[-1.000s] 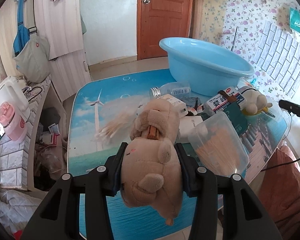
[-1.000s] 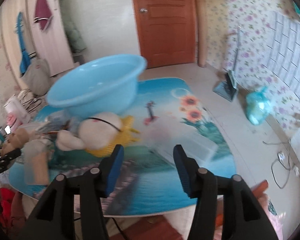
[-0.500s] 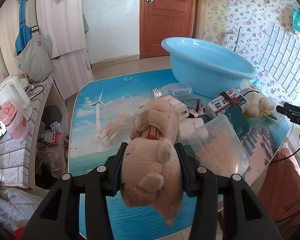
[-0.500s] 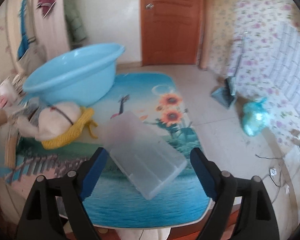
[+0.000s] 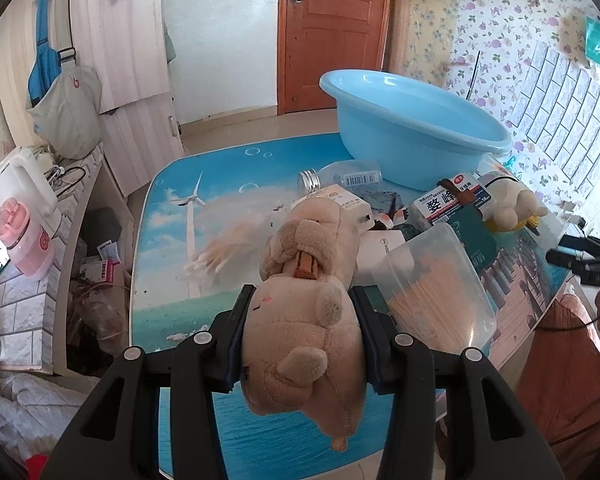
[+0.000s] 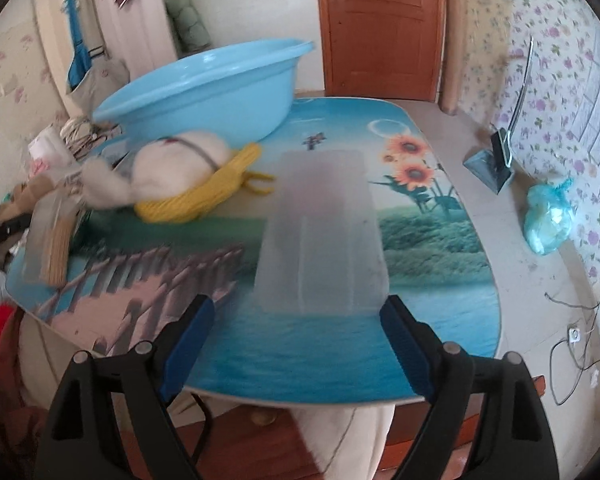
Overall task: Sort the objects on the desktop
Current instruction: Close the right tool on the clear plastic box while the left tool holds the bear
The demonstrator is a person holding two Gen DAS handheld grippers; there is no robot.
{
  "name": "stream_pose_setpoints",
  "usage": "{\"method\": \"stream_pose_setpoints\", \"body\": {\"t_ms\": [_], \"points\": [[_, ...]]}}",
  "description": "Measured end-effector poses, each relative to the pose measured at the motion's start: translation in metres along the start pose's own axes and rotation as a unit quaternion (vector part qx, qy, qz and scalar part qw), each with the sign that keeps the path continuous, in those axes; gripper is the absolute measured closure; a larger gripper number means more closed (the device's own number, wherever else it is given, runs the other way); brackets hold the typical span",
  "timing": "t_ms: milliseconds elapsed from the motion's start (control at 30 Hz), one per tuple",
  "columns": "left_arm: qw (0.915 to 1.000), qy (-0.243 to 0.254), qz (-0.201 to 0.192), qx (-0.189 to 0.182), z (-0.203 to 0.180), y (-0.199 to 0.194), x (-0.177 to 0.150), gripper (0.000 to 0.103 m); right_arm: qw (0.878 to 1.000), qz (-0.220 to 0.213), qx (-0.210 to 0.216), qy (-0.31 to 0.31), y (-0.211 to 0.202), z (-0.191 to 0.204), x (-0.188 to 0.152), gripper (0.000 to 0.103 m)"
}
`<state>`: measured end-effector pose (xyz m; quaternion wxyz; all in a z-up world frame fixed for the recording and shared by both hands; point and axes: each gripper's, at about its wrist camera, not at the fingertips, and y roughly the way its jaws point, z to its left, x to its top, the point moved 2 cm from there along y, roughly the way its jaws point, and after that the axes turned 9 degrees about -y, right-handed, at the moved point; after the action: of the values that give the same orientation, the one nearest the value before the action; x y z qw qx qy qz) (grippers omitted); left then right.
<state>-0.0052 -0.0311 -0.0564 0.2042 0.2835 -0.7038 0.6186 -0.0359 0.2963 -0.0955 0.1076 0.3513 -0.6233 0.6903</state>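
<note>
Fingers (image 5: 242,332) of the left gripper (image 5: 300,332) are clamped on a tan plush toy (image 5: 304,312), pressing its sides just behind the head, with its body stretching ahead of them over the surface (image 5: 172,264); fingers (image 6: 192,334) of the right gripper (image 6: 296,332) stand wide apart and grip nothing, with a frosted plastic lid (image 6: 320,232) lying flat on the surface just ahead of the gap between them.

Ahead and to the right of the left fingers stands a clear plastic tub (image 5: 436,288) filled with thin wooden sticks, tilted toward the plush toy; beyond it sits a box (image 5: 448,204) with a white label printed in large dark Chinese characters, a red mark at one corner, the small print too fine to read; a clear bottle (image 5: 340,178) with a silver cap lies on its side further ahead, a barcode sticker on it; a pale blue basin (image 5: 412,136) rests at the far end, its near edge propped on the clutter; a white plush toy (image 5: 508,200) with yellow trim lies to the right of the box.

From the right wrist view the white plush toy lies ahead and to the left of the fingers, near the lid but apart from it, with the basin behind it; the surface carries a printed picture of a wind turbine, sunflowers and a boardwalk.
</note>
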Motion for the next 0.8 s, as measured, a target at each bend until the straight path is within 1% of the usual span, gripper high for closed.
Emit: {"method": "stream_pose_setpoints", "body": {"t_ms": [100, 200, 433, 533, 567, 600, 800], "points": [[1.0000, -0.001, -0.001, -0.001, 0.000, 0.000, 0.000, 0.057, 1.000, 0.000, -0.015, 0.002, 0.000, 0.004, 0.001, 0.017], [1.0000, -0.004, -0.002, -0.004, 0.002, 0.001, -0.002, 0.057, 1.000, 0.000, -0.016, 0.018, 0.002, 0.001, 0.004, 0.017], [1.0000, -0.001, 0.002, 0.000, 0.001, 0.003, -0.003, 0.057, 0.999, -0.016, -0.028, 0.037, -0.001, -0.006, 0.007, 0.017], [1.0000, -0.001, 0.003, 0.000, 0.000, 0.003, -0.003, 0.057, 0.998, -0.019, -0.025, 0.047, 0.000, -0.011, 0.008, 0.018], [1.0000, -0.001, 0.003, 0.000, 0.001, 0.003, -0.003, 0.057, 0.998, -0.019, -0.024, 0.049, 0.000, -0.012, 0.008, 0.020], [1.0000, 0.000, 0.004, 0.000, 0.000, 0.002, -0.003, 0.057, 0.998, -0.021, -0.024, 0.051, 0.000, -0.013, 0.008, 0.024], [1.0000, 0.006, 0.006, 0.001, -0.004, 0.002, -0.002, 0.057, 0.999, -0.022, -0.018, 0.043, 0.000, -0.010, 0.009, 0.036]]}}
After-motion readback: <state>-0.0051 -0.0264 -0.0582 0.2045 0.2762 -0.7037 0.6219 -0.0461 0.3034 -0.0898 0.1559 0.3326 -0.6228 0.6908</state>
